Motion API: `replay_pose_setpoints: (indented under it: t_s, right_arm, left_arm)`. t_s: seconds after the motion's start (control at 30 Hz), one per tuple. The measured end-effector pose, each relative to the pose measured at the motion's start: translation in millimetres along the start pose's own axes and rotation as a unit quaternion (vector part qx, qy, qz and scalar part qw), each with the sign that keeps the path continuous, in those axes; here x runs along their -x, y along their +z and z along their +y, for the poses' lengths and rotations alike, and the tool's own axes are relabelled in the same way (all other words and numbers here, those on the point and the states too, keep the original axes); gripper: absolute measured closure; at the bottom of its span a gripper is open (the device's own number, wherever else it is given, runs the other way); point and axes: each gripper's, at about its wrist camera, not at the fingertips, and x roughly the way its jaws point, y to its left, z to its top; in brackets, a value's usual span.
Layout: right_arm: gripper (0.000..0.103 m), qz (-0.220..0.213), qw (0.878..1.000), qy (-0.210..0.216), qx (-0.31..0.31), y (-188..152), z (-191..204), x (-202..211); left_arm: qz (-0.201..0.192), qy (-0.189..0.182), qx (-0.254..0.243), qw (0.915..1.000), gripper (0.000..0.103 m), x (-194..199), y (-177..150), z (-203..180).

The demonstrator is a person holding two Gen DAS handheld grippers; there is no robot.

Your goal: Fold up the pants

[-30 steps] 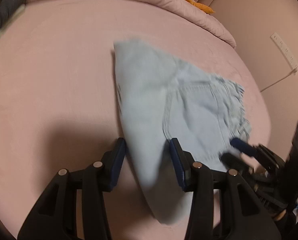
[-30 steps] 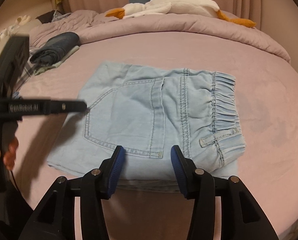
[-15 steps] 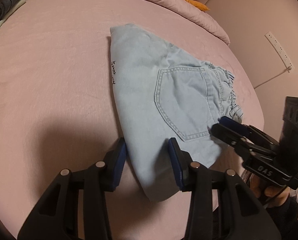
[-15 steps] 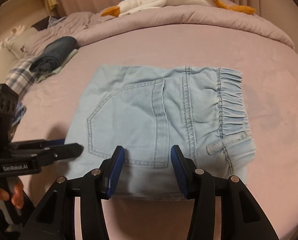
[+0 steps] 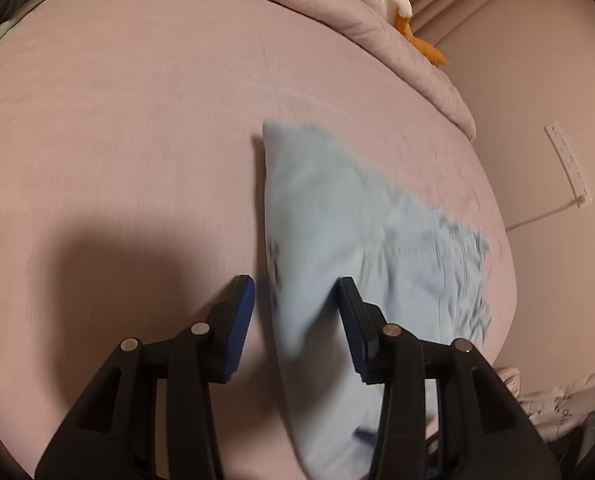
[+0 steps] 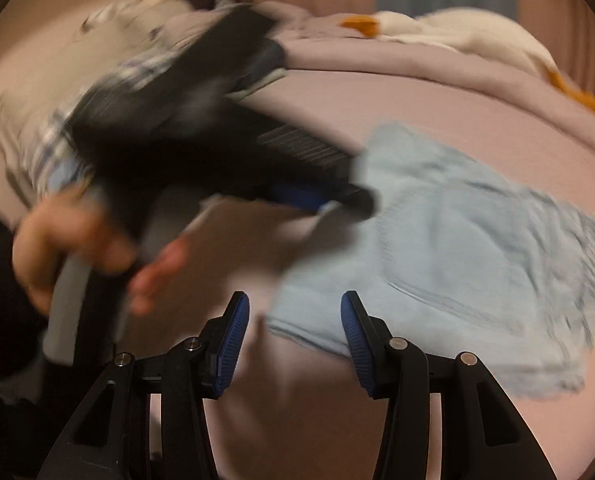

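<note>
The folded light-blue denim pants [image 5: 361, 240] are laid flat on the pink bed sheet [image 5: 137, 140], and every place here is given from them. To their left a wide stretch of bare sheet is seen, with a dark shadow cast on it close to the lens. To their right the bed's edge is met almost at once, and past it a pink wall with a white power strip [image 5: 568, 164]. Beyond the pants a rumpled pink quilt [image 5: 377, 20] is piled, and a white plush goose [image 6: 477, 36] with orange feet is stretched along it. Far off to the left of the pants, folded dark clothes [image 5: 21, 4] are stacked.

The left gripper [image 5: 295, 312] is held with its blue pads spread wide, the near left edge of the pants framed between them; whether fabric is touched cannot be told through the blur. The right gripper [image 6: 295, 320] is likewise spread, its pads set at the near hem with nothing pinched. In the right wrist view the left gripper is seen as a smeared black shape over the pants' left side, gripped by a hand [image 6: 81, 244].

The back pocket seam and gathered elastic waistband are faced upward.
</note>
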Motion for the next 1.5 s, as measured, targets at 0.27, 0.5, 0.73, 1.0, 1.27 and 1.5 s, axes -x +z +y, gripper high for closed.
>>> replay_pose_setpoints:
  t_s: [0.27, 0.5, 0.73, 1.0, 1.27, 1.5]
  right_arm:
    - [0.075, 0.007, 1.000, -0.009, 0.022, 1.0, 5.7, -14.5]
    - [0.081, 0.009, 1.000, 0.018, 0.001, -5.7, -4.1, -17.1]
    - [0.081, 0.017, 1.000, 0.020, -0.008, -5.6, -9.5, -13.6]
    - [0.078, -0.015, 0.997, 0.040, -0.060, -2.5, -26.6, 14.1]
    - [0.078, -0.032, 0.996, -0.012, -0.082, -7.0, -42.7, 36.4]
    - [0.078, -0.024, 0.989, -0.081, -0.125, -14.1, -74.7, 41.6]
  left_arm:
    - [0.007, -0.019, -0.012, 0.9997, 0.073, -18.6, 44.6, -2.1]
    - [0.012, -0.010, -0.057, 0.9982, 0.082, -24.1, 47.1, -1.8]
    - [0.000, -0.003, -0.074, 0.9972, 0.077, -9.8, 46.4, -7.4]
    - [-0.066, 0.033, -0.145, 0.9867, 0.055, 53.9, 13.6, -30.5]
    - [-0.060, 0.033, -0.160, 0.9847, 0.053, 63.5, -29.5, -45.3]
    - [-0.032, 0.034, -0.177, 0.9831, 0.053, 51.1, -66.8, -59.6]
